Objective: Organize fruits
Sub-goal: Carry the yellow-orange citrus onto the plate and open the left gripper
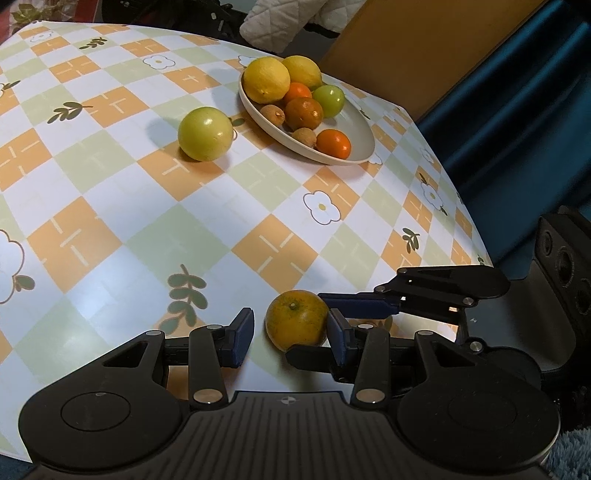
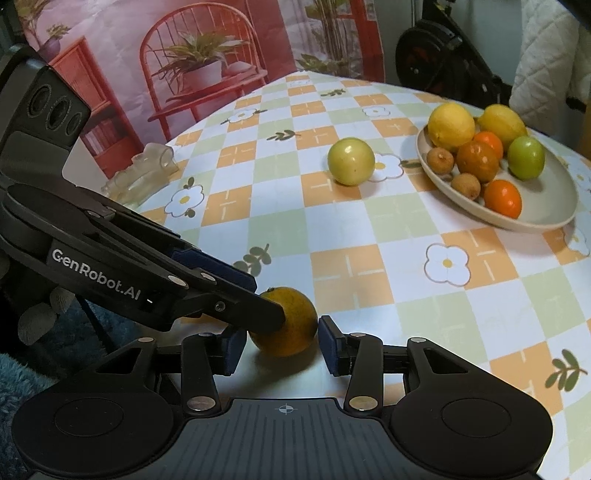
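Observation:
A greenish-orange mandarin (image 1: 296, 320) lies on the checked tablecloth near the front edge; it also shows in the right wrist view (image 2: 291, 325). My left gripper (image 1: 290, 336) is open around it, the right pad beside the fruit, the left pad apart. My right gripper (image 2: 280, 345) is open, its pads either side of the same mandarin; the left gripper's finger crosses in front of it. A beige plate (image 1: 356, 147), also in the right wrist view (image 2: 546, 214), holds lemons, oranges, a green fruit and small brown fruits. A yellow-green fruit (image 1: 205, 133) lies loose left of the plate.
The table's right edge (image 1: 469, 221) drops off to a dark blue curtain. A clear plastic object (image 2: 142, 173) lies at the table's far left edge. A chair back with a quilted cloth (image 1: 280, 22) stands behind the table.

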A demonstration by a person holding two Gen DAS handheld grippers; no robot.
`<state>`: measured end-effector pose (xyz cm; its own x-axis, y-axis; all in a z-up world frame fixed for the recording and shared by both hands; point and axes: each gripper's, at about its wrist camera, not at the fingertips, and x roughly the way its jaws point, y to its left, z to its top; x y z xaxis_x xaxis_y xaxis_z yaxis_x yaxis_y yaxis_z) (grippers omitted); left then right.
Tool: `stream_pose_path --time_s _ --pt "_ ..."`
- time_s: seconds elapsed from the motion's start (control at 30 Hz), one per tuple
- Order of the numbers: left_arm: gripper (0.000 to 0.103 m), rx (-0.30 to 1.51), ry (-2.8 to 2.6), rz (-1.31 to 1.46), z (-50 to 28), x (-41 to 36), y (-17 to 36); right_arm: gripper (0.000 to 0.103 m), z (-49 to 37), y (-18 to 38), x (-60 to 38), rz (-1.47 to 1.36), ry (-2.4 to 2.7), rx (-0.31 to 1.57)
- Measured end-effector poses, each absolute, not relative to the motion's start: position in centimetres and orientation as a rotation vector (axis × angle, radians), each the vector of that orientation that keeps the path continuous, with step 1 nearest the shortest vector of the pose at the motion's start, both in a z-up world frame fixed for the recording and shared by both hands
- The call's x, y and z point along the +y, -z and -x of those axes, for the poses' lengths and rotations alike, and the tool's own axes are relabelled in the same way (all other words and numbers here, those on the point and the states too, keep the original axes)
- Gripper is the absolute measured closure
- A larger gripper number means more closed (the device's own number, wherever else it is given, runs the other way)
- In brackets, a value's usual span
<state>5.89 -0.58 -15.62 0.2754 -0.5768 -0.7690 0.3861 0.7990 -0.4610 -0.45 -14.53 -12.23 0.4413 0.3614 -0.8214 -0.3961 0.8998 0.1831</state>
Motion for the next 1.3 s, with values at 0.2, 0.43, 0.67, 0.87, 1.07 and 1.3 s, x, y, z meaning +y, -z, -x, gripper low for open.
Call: stream_pose_path --time_s 0.2,0.43,0.67,0.87,1.07,1.3 --pt "0.066 1.103 0.66 0.222 -6.1 -0.6 15.7 0.064 0.4 12.5 -14.9 0.005 -0.461 1.004" --pt "0.067 1.046 0.648 0.23 -7.3 -1.7 14.6 0.064 -0.4 11.6 -15.5 0.006 -0.402 0.945" --pt "0.067 0.994 0.669 0.25 -10.2 -4.4 13.3 0.064 -2.4 10.2 -17.9 0.018 -0.314 0.885" --pt "0.067 0.94 0.701 0.255 -12.8 -7.1 11.8 0.064 -4.5 8.8 -20.6 0.04 -0.251 0.821" --pt "0.067 0.907 0.716 0.264 -15.3 -9.6 10.7 0.064 -6.8 7.5 -22.9 0.054 -0.217 0.784" --pt "0.067 0.89 0.712 0.247 -18.5 -12.2 10.5 0.064 -9.2 7.0 -25.1 0.075 -0.191 0.761"
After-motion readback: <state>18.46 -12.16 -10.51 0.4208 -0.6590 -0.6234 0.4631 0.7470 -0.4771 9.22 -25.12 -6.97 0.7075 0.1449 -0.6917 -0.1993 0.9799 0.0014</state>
